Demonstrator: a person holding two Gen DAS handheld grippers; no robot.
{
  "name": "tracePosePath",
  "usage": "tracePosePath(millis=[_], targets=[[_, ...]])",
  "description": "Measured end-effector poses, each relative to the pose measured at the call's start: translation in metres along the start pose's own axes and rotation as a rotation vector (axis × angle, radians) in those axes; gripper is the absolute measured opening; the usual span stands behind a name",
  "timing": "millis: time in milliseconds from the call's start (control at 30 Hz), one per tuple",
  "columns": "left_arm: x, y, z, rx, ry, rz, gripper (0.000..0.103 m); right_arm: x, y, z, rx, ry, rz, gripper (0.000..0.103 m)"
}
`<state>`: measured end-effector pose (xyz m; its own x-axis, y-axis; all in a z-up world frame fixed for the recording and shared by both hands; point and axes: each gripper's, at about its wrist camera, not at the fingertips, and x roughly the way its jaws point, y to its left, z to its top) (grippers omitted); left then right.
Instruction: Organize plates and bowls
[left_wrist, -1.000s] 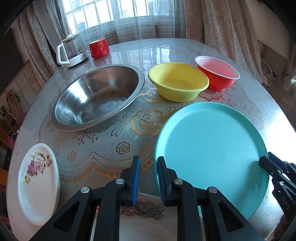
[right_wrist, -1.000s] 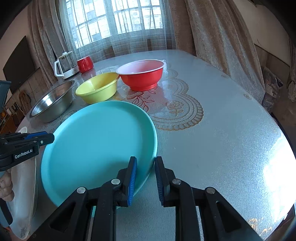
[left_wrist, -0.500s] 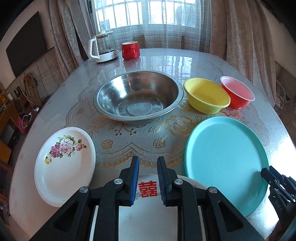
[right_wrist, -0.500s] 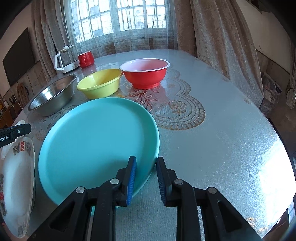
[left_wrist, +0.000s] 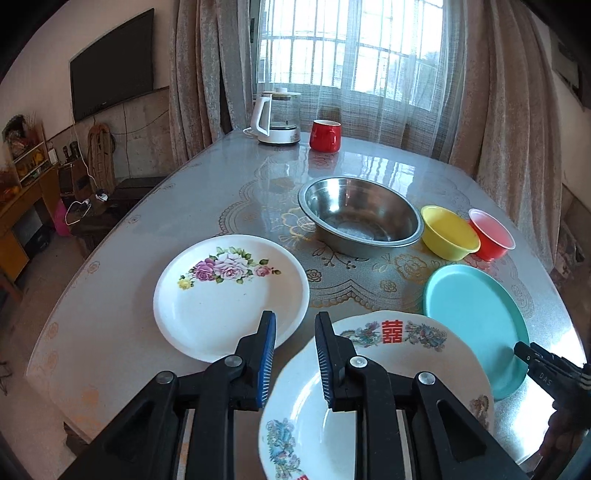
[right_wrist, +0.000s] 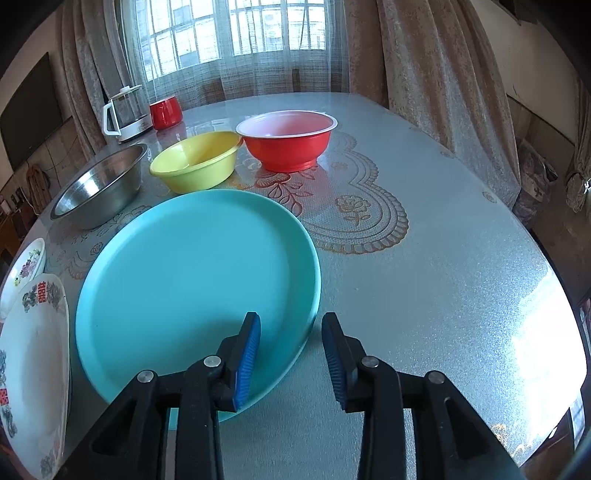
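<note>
Curtained windows were seen behind a glass-topped table (right_wrist: 424, 258) with a lace-patterned cloth beneath. A steel bowl (left_wrist: 360, 216), a yellow bowl (left_wrist: 448, 232) and a red bowl (left_wrist: 491, 234) were ranged in a row, with a kettle (left_wrist: 275, 118) and red mug (left_wrist: 325, 134) behind. The left gripper (left_wrist: 295, 354) was held with jaws apart between a rose plate (left_wrist: 229, 295) and a plate with red characters (left_wrist: 380, 387). The right gripper (right_wrist: 291, 354) was held open astride the teal plate's (right_wrist: 192, 280) near rim; contact could not be judged.
</note>
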<state>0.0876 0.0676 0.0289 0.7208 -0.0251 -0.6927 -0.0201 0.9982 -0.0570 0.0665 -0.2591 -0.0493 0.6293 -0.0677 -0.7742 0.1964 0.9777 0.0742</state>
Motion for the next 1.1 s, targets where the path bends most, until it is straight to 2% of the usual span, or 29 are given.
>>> tracePosePath(millis=[233, 367, 500, 600, 667, 767, 867, 967, 1100], targets=[[0.000, 0.056, -0.013, -0.112, -0.004, 0.043, 0.024, -0.001, 0.007, 0.001, -0.017, -0.001, -0.029, 0.040], [0.000, 0.077, -0.021, -0.145, -0.024, 0.078, 0.031, -0.003, 0.002, 0.005, -0.008, -0.013, -0.049, 0.041], [0.008, 0.094, -0.025, -0.194, 0.003, 0.079, 0.032, 0.001, -0.001, 0.005, 0.004, 0.019, -0.048, 0.043], [0.011, 0.101, -0.023, -0.204, 0.006, 0.096, 0.032, -0.010, -0.007, 0.012, 0.038, -0.031, -0.071, 0.043], [0.013, 0.106, -0.022, -0.210, 0.008, 0.095, 0.034, -0.017, -0.008, 0.018, 0.052, -0.046, -0.053, 0.043], [0.018, 0.115, -0.022, -0.229, 0.031, 0.080, 0.034, -0.027, 0.002, 0.028, 0.052, -0.051, 0.033, 0.043], [0.020, 0.123, -0.019, -0.231, 0.038, 0.072, 0.034, -0.033, 0.024, 0.039, 0.041, -0.025, 0.191, 0.043], [0.022, 0.131, -0.017, -0.240, 0.040, 0.074, 0.034, -0.033, 0.061, 0.048, -0.007, 0.021, 0.372, 0.043], [0.032, 0.144, -0.016, -0.281, 0.077, 0.059, 0.034, -0.024, 0.127, 0.052, -0.093, 0.103, 0.533, 0.043]])
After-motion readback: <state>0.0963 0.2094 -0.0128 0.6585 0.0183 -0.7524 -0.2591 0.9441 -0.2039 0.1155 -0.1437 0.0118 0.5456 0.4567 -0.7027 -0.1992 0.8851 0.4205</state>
